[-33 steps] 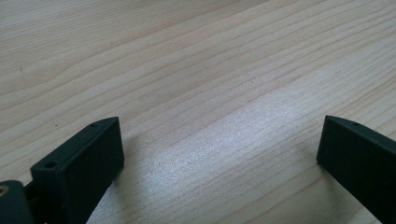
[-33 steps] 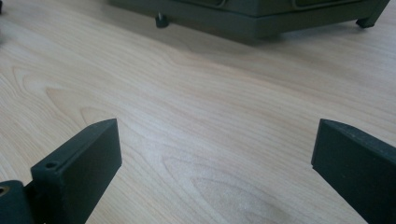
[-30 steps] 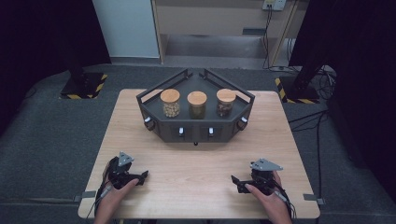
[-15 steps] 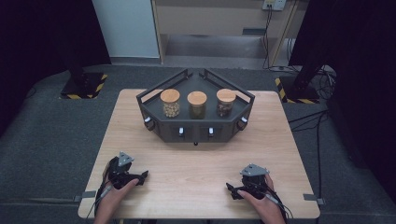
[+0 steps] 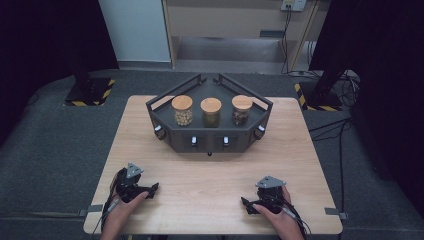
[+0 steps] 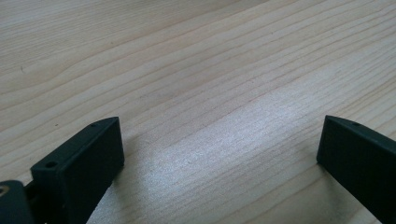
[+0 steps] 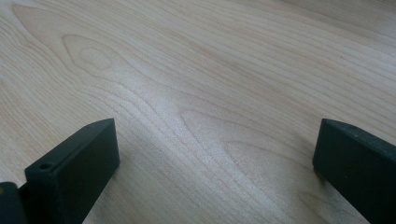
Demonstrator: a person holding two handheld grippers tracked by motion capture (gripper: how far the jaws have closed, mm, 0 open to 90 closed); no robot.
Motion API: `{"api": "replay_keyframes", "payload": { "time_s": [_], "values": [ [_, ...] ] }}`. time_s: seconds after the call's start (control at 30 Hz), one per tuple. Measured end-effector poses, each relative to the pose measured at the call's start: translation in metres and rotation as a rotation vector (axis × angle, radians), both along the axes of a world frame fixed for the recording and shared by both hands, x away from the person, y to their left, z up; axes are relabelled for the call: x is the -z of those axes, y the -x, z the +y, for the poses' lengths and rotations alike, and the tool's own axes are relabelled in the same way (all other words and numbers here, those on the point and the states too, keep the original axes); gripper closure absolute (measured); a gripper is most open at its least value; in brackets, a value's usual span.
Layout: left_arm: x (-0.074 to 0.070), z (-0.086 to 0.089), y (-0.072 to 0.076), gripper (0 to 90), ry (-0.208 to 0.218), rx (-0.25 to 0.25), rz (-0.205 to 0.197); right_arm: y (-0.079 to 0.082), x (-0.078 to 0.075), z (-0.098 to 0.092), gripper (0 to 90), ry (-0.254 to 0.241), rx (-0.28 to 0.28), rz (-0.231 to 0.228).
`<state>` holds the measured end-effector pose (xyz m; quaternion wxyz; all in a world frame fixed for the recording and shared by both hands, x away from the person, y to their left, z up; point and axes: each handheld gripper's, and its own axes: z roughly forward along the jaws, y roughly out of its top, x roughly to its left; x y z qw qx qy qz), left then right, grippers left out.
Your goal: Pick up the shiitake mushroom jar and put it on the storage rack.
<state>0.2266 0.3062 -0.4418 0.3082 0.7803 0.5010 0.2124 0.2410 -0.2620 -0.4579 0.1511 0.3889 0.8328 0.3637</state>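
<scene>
Pale wood table (image 5: pixel 210 195), both grippers resting near its front edge. Left gripper (image 5: pixel 150 189): jaws spread, nothing between them. Right gripper (image 5: pixel 246 204): jaws have just been opening, now spread wide over bare wood. Dark tray (image 5: pixel 165 125) sits well apart at the far side, holding three cork-lidded jars: left jar (image 5: pixel 182 110) of pale round pieces, middle jar (image 5: pixel 211 112) of greenish fill, right jar (image 5: pixel 241 109) of dark mixed fill. Risk: jars stand close together, so a wide-open reach could knock a neighbour over
</scene>
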Motion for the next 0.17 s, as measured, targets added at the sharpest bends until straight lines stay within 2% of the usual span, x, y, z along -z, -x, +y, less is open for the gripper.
{"api": "replay_keyframes", "payload": {
  "time_s": [0.17],
  "values": [
    [0.0001,0.0007,-0.0004,0.0,0.002,0.002,0.001,-0.0001,-0.0001,0.0001,0.3,0.0,0.0,0.001]
  ]
}}
